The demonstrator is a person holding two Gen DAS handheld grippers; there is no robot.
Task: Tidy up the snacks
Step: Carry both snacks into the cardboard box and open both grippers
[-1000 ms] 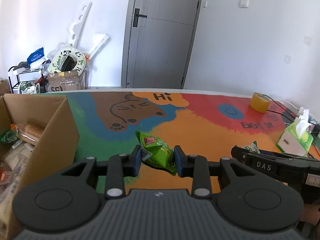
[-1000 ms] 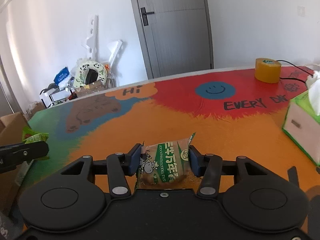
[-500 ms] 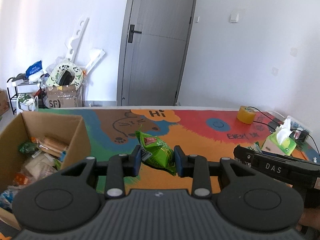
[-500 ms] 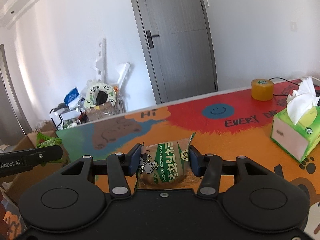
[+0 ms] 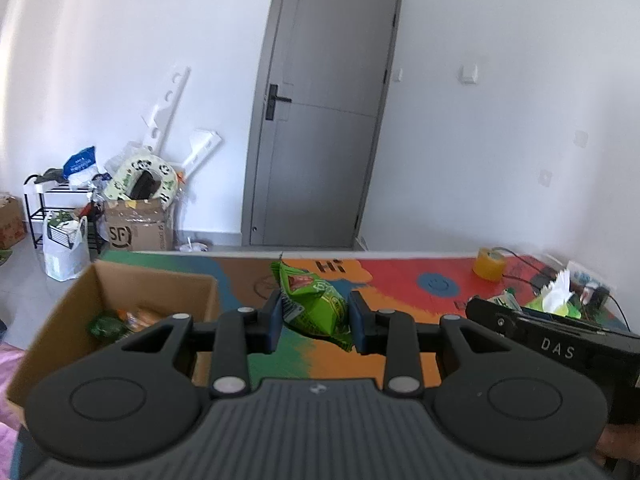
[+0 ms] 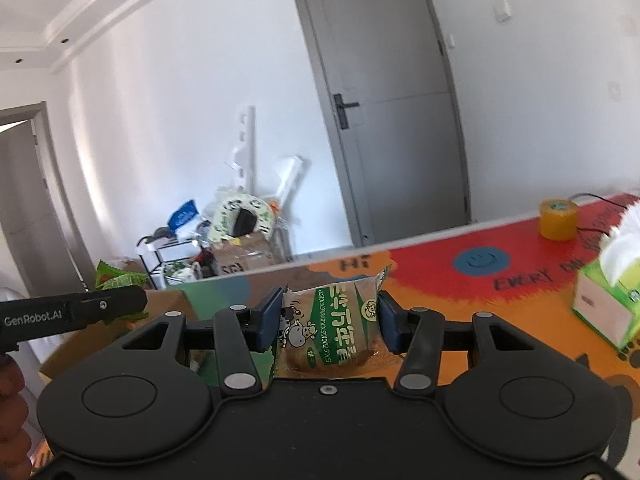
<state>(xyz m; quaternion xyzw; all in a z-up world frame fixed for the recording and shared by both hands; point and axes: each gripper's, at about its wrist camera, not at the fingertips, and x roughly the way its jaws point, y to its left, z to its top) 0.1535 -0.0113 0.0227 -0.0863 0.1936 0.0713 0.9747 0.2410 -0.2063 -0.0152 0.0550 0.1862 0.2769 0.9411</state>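
My left gripper is shut on a bright green snack bag and holds it high above the colourful table mat. A cardboard box with several snacks inside stands at the lower left in the left wrist view. My right gripper is shut on a green-and-white wrapped pastry, also held in the air. The left gripper with its green bag shows at the left edge of the right wrist view, over the box.
A yellow tape roll and a green tissue box stand on the right of the table, with cables behind. The right gripper's body is at the right in the left wrist view. Floor clutter and a grey door lie beyond.
Both grippers have risen well above the table with their snacks. The box now shows lower and more fully in the left wrist view.
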